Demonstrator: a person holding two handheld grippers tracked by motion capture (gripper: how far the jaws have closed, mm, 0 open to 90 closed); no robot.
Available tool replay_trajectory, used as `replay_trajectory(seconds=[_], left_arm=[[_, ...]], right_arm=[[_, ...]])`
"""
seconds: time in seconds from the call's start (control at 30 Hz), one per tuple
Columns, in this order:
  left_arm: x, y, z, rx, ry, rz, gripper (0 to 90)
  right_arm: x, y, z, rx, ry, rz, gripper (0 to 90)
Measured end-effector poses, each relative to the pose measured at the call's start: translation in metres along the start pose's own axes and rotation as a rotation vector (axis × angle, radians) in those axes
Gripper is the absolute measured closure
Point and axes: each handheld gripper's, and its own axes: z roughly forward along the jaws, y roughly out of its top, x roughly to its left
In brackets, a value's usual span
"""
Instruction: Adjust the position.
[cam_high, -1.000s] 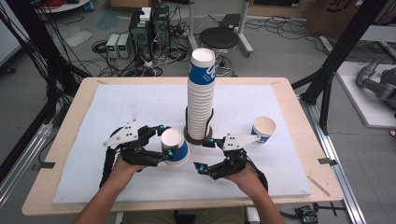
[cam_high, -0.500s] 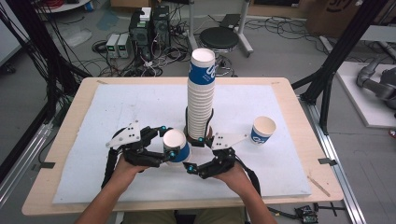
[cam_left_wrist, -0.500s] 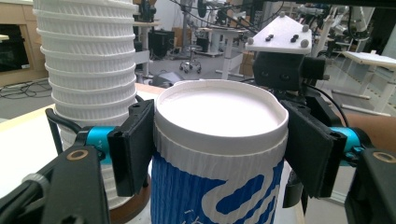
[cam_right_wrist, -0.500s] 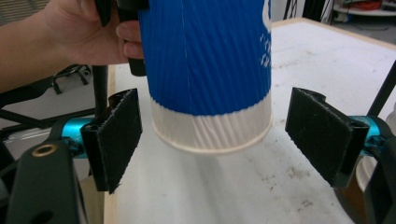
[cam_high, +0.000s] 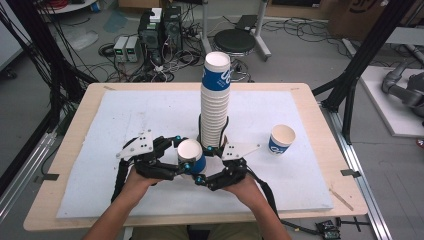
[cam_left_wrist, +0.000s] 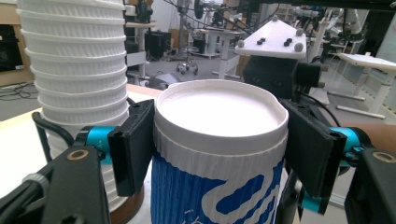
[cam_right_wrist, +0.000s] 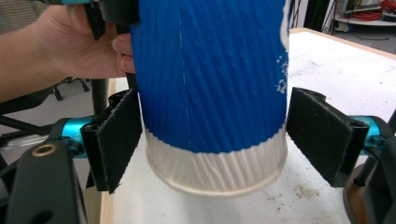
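Tabletop (cam_high: 310, 100) is light wood with a big white foam-looking sheet (cam_high: 125, 120) covering most of it. Room around it is pretty cluttered: black frame legs at 3 and 9 o'clock, and past the far edge at 12 there's a round stool (cam_high: 234, 41), computer boxes (cam_high: 156, 27) and a mess of cables on the grey floor.

Nearest the person, at 6 o'clock on the sheet, both hands meet around one blue-and-white paper cup (cam_high: 190, 156). The left gripper (cam_high: 186, 154) has its fingers (cam_left_wrist: 133, 147) clamped on the cup just under the rim, pads pressed against both sides, cup upright. The right gripper (cam_high: 209, 165) sits low around the cup's base with its fingers (cam_right_wrist: 114, 140) spread; the near pad is just beside the wall, the other stands clear, so it's released, not squeezing.

Right behind that, dead centre, is the tall stack of cups (cam_high: 216, 105). Out at 3 o'clock a single cup (cam_high: 281, 139) stands alone, well apart.
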Motion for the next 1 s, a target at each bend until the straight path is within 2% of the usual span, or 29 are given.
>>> replay_trajectory(seconds=[0.27,0.47,0.8,1.0], left_arm=[[0.000,0.002,-0.001,-0.020,-0.005,-0.009,30.3],[0.000,0.003,-0.002,-0.023,-0.006,-0.007,30.6],[0.001,0.003,-0.001,-0.003,-0.042,-0.008,30.7],[-0.001,0.002,0.000,-0.002,-0.042,-0.004,29.2]], right_arm=[[0.002,0.000,0.000,-0.001,-0.003,-0.011,19.3],[0.002,0.000,-0.002,-0.001,-0.005,-0.028,25.9],[0.004,0.003,-0.007,0.047,0.009,-0.053,30.4],[0.005,0.006,-0.011,0.078,0.001,-0.076,31.3]])
